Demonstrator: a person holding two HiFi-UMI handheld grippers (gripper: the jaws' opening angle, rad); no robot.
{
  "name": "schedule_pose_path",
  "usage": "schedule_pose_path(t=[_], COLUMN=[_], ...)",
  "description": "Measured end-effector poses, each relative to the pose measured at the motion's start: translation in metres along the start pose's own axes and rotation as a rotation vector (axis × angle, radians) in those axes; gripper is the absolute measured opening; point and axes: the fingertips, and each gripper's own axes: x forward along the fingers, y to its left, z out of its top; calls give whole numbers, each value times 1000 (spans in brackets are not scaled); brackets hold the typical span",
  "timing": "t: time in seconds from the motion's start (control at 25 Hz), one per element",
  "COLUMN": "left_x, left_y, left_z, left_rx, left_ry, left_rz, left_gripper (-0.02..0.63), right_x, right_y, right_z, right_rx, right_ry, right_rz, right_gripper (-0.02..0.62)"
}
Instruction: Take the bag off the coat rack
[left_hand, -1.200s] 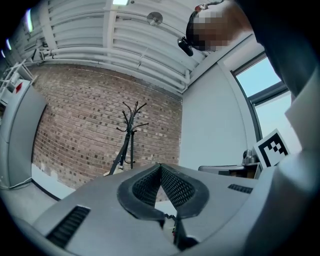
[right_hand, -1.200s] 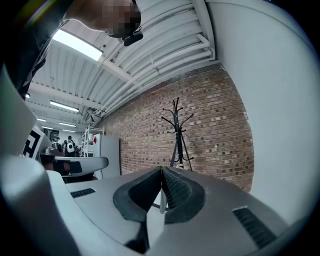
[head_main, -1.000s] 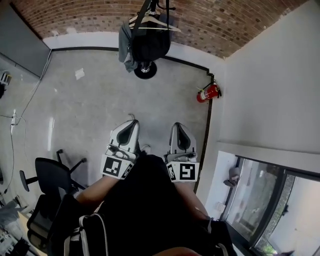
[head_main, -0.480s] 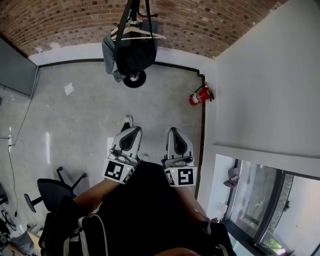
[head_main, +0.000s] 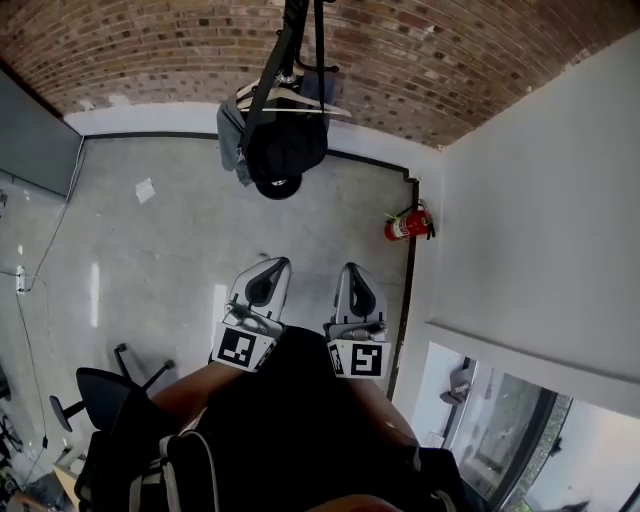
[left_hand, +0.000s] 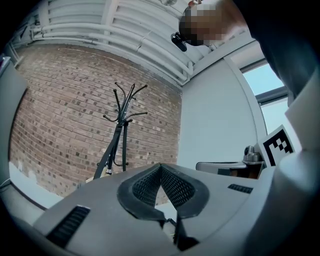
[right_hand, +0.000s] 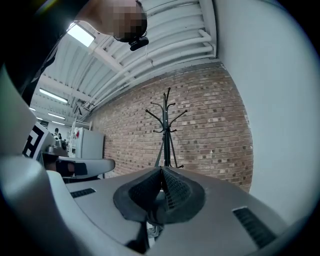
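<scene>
Grippers: both pressed together with nothing pinched.
Left gripper (head_main: 272, 266): ribbed pads meeting at the tips, held level, aimed at the coat rack (head_main: 297, 45).
Right gripper (head_main: 352, 270): closed the same way and empty, just beside the left one, pointing the same direction.
Change over the last second: both grippers carried forward across the floor (head_main: 150, 260), side by side. In the head view, the gap to the rack's base is clearly narrower than a second ago. Jaws kept shut throughout.
Coat rack: standing at the floor's far edge, close to the brick wall (head_main: 150, 50), still well apart from both grippers. Bare upper hooks in sight straight ahead in both gripper views.
Bag (head_main: 287, 150): black, hanging by its strap from the rack, its body low along the pole and just above the round base. Untouched so far.
Neighbours on the rack: white hanger (head_main: 300, 92) above the bag, grey garment (head_main: 232, 140) just beside it on the left.
Fire extinguisher (head_main: 405, 226): at the floor's right edge, near the far right corner, clear of the path.
Meaning for the task: judged to be the approach only, with more ground to cover. Jaws would have to spread before any grip on the strap. Likely snag: hanger and garment lifting along with the bag.
</scene>
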Motion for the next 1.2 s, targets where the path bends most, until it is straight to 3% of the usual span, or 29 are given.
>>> schedule_pose_path(t=[0.4,0.84,1.2], left_x=[24,70,84], left_y=[76,147,197], left_z=[11,28,32], left_rx=[-18,-34,-51], left_ry=[7,-1,-12], left_rz=[41,-6,20], left_gripper=[18,18,18], right_x=[84,174,224], right_y=[18,34,47], right_z=[12,21,-6], right_rx=[-29,-58,-60], right_ry=[-1,8,93], right_rz=[18,-1,1], right_gripper=[18,18,18])
